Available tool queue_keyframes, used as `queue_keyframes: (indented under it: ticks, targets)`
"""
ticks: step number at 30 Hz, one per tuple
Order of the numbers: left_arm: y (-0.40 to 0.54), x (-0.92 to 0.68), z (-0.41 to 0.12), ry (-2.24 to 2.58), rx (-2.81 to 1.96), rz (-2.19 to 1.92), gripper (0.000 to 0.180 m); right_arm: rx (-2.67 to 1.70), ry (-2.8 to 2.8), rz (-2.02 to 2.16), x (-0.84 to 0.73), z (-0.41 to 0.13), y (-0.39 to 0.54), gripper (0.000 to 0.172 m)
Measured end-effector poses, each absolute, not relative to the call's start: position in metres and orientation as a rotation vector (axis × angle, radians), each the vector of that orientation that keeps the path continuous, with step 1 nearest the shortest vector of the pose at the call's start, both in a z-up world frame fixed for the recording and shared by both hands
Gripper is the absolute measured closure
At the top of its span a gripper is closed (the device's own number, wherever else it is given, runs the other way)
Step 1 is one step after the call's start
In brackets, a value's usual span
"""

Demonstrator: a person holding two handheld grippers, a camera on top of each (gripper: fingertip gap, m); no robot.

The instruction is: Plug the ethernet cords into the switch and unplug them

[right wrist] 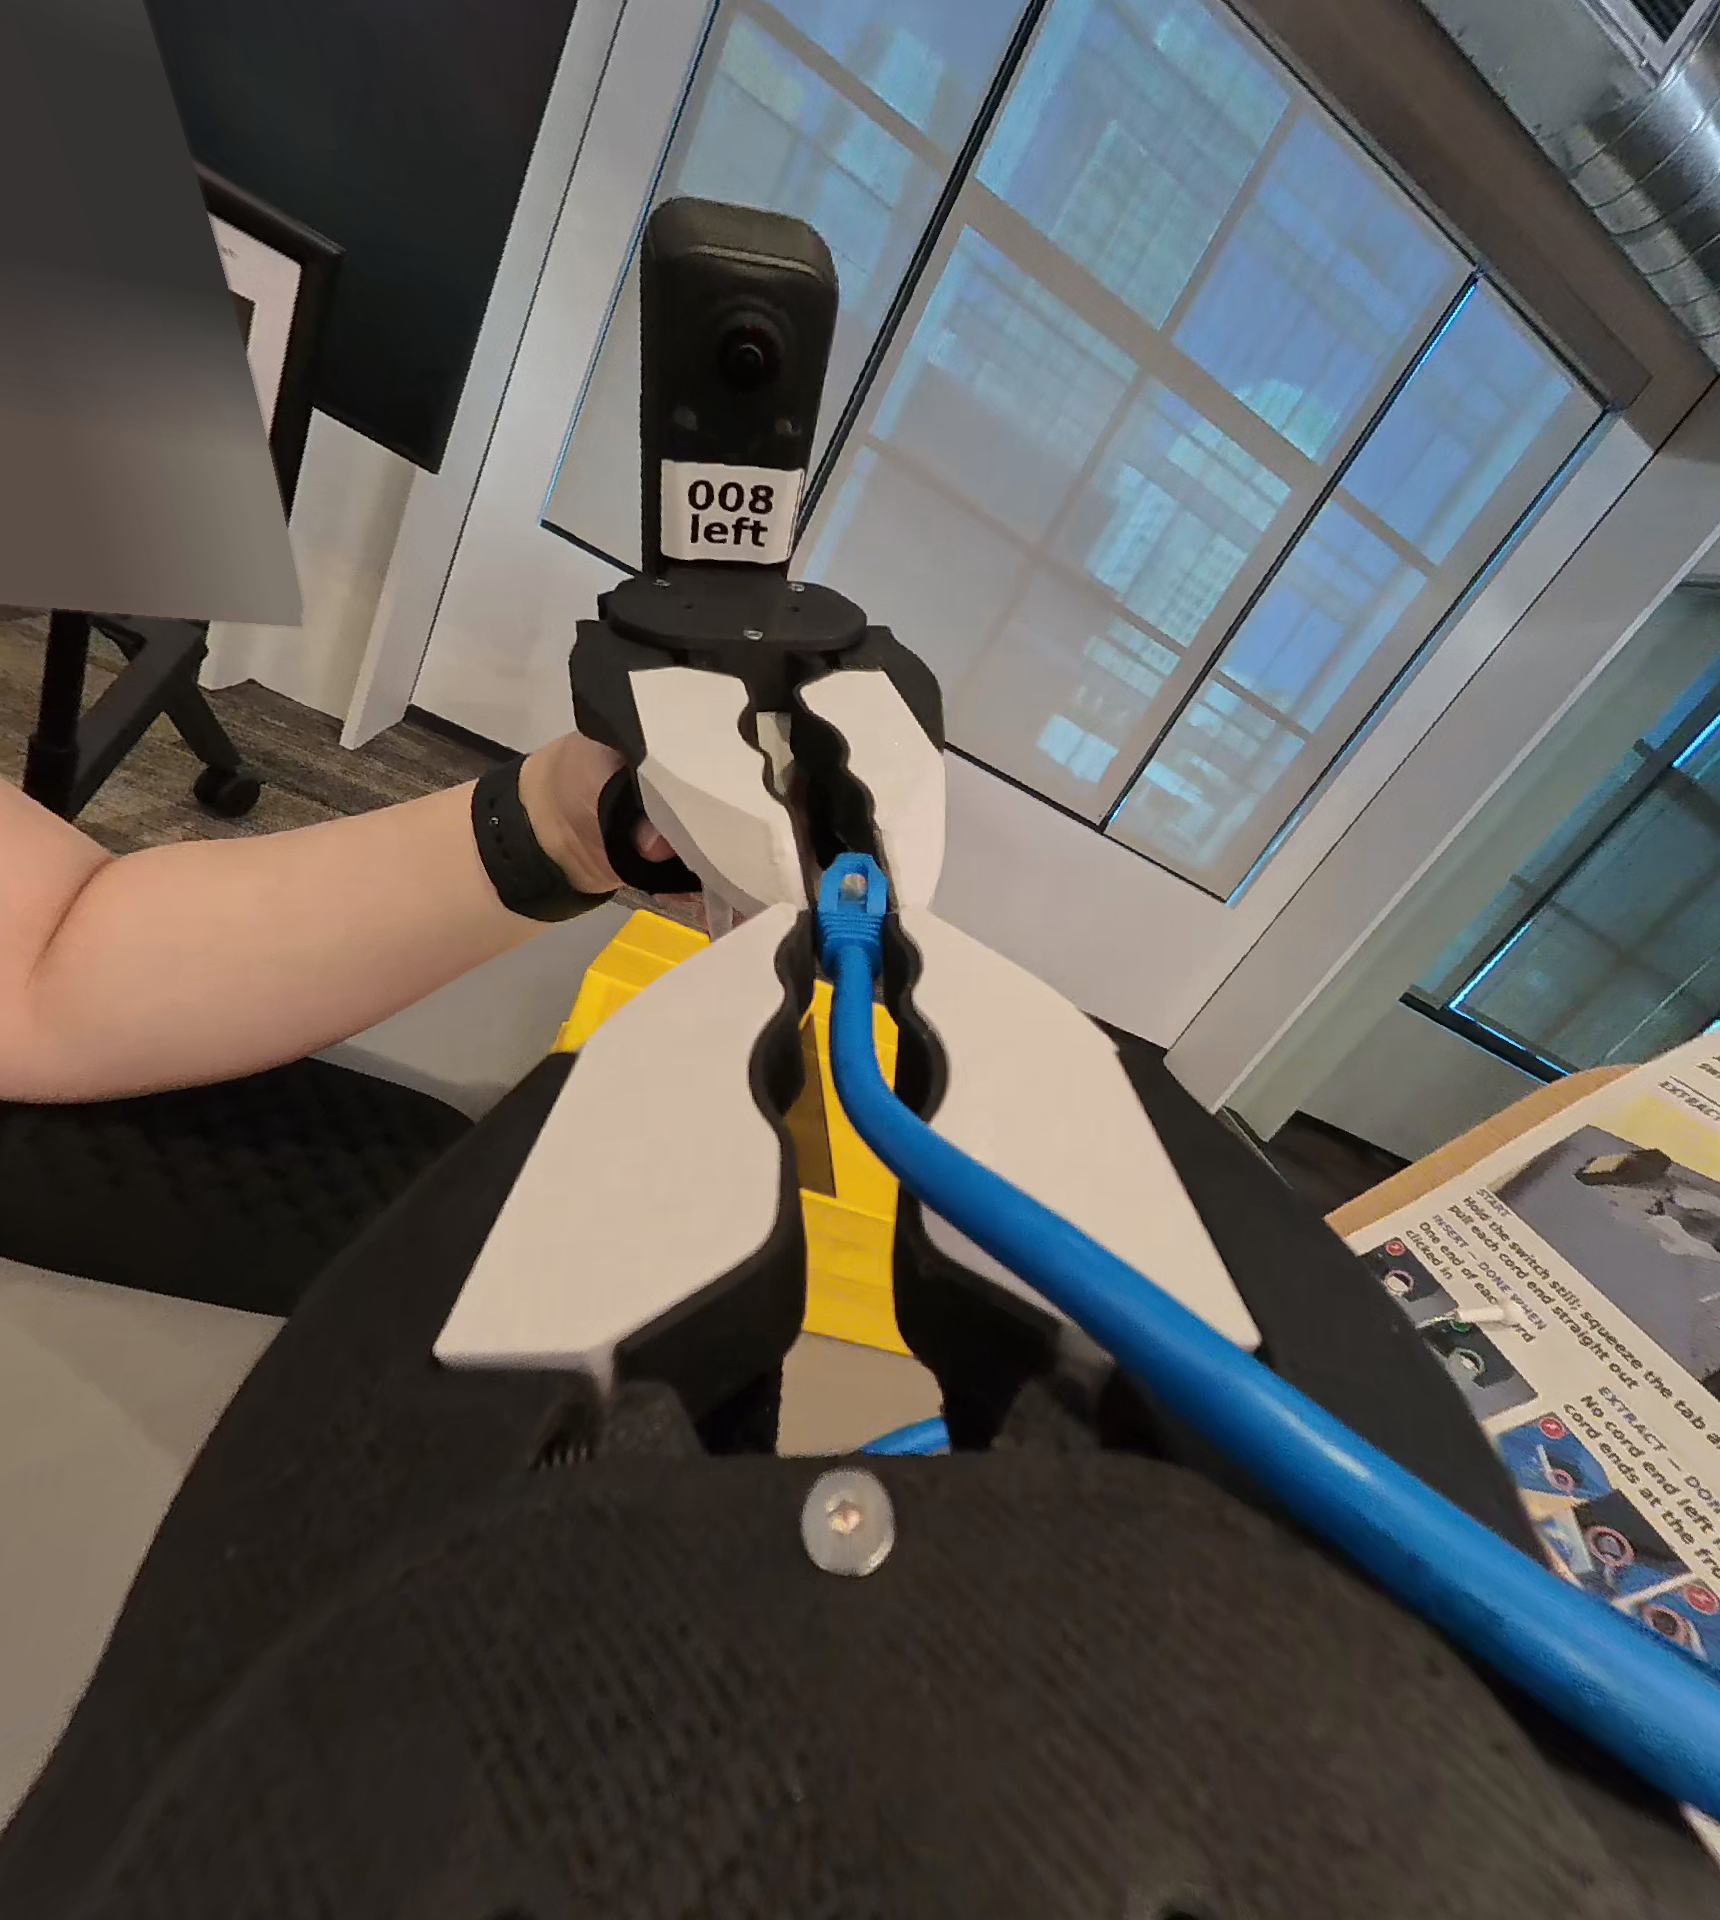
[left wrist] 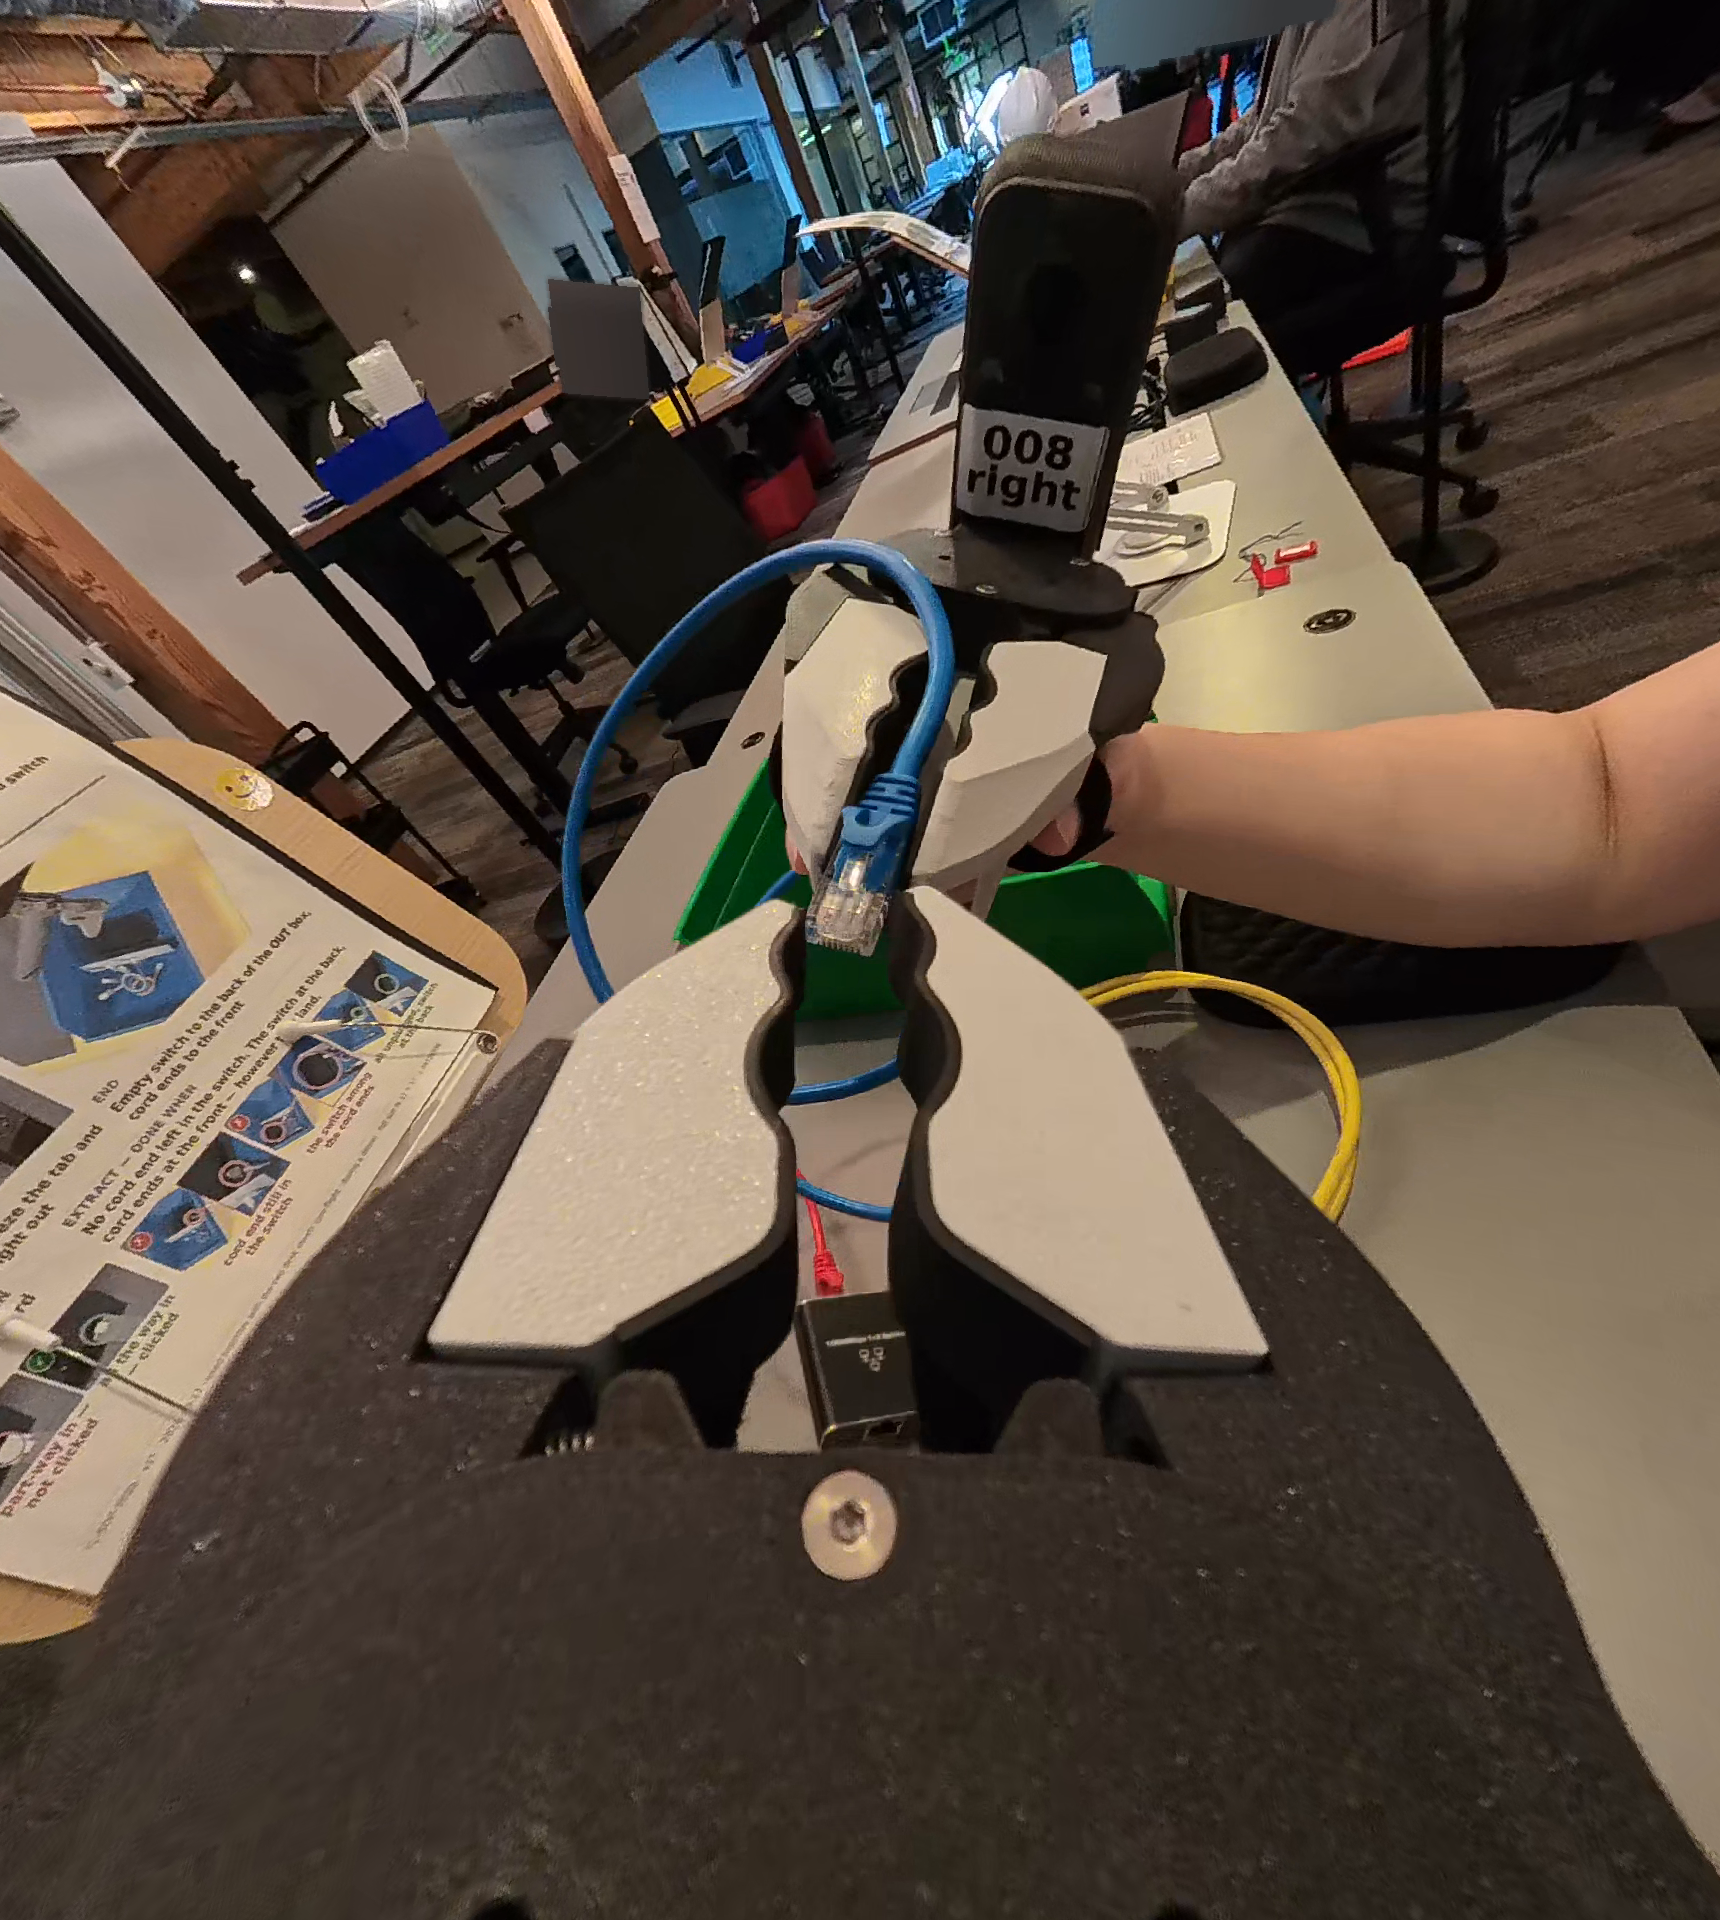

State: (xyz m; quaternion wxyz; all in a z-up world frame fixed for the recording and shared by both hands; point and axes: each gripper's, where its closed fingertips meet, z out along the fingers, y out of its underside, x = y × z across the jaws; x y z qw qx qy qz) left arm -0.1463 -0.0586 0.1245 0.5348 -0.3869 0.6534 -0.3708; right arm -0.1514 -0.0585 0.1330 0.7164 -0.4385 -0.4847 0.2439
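The two claws meet nose to nose in the air above the worktop, and the blue cord (left wrist: 627, 727) runs between them. The right gripper (left wrist: 887, 821) pinches the cord just behind its plug, both fingers pressed on the blue boot. The clear plug (left wrist: 843, 904) sticks out past its tips and points straight into the left gripper (left wrist: 851, 914). The left claw's fingers (left wrist: 690, 1039) are close together around the plug tip, though I cannot tell if they really squeeze it (the plug sits right at the tips). The plug's long side lines up with both claws, so it looks like a hand-over from one to the other. The switch (left wrist: 861, 1371) lies flat on the worktop, well below the claws and near the front edge, under the left claw. A red cord (left wrist: 820, 1242) end lies just behind it, and a yellow cord (left wrist: 1323, 1081) loops off toward the right edge. The left claw is nearer the switch, so I think it carries the plug down next.
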Motion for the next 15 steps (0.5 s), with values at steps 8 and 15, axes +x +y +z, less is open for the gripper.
queue_keyframes:
  ticks: [8,15]
  targets:
    - [-0.0583,-0.1476,0.1222,1.571,-0.932,-0.884,0.166,-0.976,-1.079,0.557,-0.1529,0.1316,-0.0586,0.159]
    - [-0.0506,-0.1453,0.1188,1.55,-0.976,-0.863,0.165,-1.019,-1.08,0.504,-0.1486,0.1289,-0.0524,0.159]
